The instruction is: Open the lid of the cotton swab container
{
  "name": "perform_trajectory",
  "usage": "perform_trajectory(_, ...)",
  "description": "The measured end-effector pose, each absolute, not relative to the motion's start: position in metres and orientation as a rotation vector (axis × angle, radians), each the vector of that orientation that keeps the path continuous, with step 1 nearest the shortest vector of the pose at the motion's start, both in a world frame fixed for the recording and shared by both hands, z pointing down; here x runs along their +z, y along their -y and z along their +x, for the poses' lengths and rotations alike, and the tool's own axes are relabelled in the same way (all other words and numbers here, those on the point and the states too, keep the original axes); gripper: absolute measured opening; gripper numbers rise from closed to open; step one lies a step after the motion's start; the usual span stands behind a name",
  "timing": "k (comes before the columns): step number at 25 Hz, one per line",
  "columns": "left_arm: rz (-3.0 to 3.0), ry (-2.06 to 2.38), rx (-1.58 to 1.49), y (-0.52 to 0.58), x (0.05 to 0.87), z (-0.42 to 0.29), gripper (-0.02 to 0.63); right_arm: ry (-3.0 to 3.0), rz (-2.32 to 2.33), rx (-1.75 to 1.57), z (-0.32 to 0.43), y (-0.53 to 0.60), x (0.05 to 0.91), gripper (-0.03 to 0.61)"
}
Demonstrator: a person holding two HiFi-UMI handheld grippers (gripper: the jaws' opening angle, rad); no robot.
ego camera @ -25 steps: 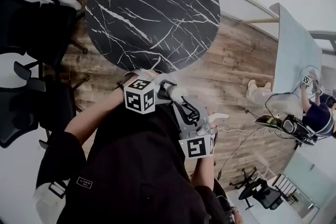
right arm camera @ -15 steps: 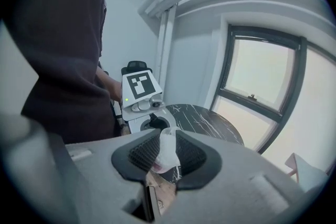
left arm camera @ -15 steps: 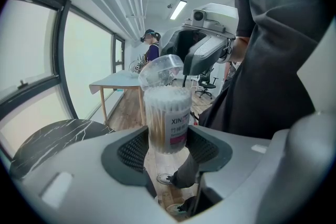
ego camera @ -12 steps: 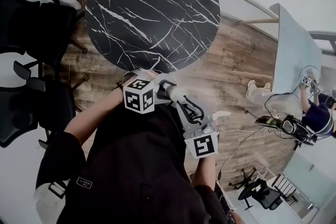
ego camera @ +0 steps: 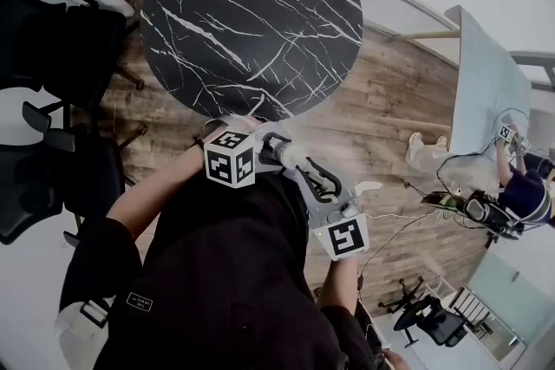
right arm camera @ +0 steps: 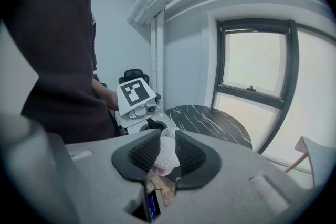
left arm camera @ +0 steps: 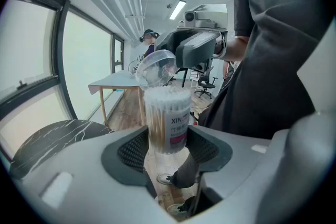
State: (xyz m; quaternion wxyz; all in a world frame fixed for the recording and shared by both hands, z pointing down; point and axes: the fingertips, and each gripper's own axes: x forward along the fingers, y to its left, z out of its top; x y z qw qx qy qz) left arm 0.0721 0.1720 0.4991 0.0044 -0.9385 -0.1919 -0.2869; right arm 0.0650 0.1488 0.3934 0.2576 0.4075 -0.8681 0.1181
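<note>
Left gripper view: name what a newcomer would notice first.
The cotton swab container, packed with swabs, stands upright at centre frame, clamped in the left gripper. Its clear lid is tipped open above it, between the jaws of the right gripper, which have just been closing. A round black marble table fills the head view's top.

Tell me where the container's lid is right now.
Left gripper view, upper centre: the clear lid is tipped up above the swab container, pinched by the right gripper.
</note>
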Motion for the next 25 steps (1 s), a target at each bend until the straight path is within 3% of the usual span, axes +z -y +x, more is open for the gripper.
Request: perform_trajectory(25, -2.956, 0.632, -0.882, -0.176, 0.5011, 0.0687, 0.236, 2.424, 1.146, 0.46, 0.0718, -0.1474, 0.3908, 0.081)
